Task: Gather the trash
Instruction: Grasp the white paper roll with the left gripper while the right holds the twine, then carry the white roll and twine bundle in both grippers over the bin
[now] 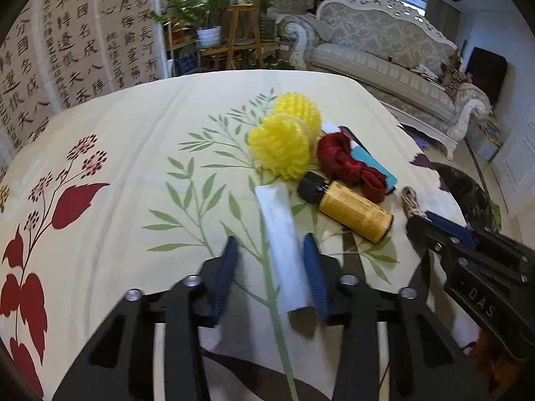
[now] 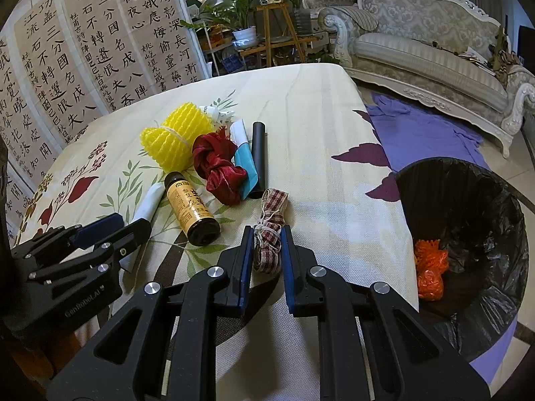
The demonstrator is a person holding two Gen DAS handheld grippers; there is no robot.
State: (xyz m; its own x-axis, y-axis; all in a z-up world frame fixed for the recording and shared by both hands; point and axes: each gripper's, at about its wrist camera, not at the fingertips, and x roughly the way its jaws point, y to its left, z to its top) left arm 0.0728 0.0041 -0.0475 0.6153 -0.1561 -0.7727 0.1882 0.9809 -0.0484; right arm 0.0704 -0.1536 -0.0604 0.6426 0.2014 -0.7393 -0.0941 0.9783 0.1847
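Observation:
My left gripper (image 1: 271,250) is open, its jaws on either side of a white tube (image 1: 284,247) lying on the floral tablecloth (image 1: 117,167); the right pad (image 1: 314,274) touches the tube. My right gripper (image 2: 266,237) is shut on a red-and-white checked ribbon bundle (image 2: 269,234) on the cloth. Beyond lie yellow foam netting (image 1: 284,140), a knotted red ribbon (image 1: 347,163), a yellow-labelled brown bottle (image 1: 351,209), a blue-white packet (image 2: 242,157) and a black tube (image 2: 259,160). The right gripper shows in the left wrist view (image 1: 414,210), and the left gripper in the right wrist view (image 2: 130,225).
A bin with a black liner (image 2: 468,227) stands on the floor right of the table, with orange netting (image 2: 429,267) inside. A purple cloth (image 2: 418,130) lies on the floor. A sofa (image 2: 434,53), a plant stand (image 2: 277,30) and calligraphy panels (image 2: 83,50) stand behind.

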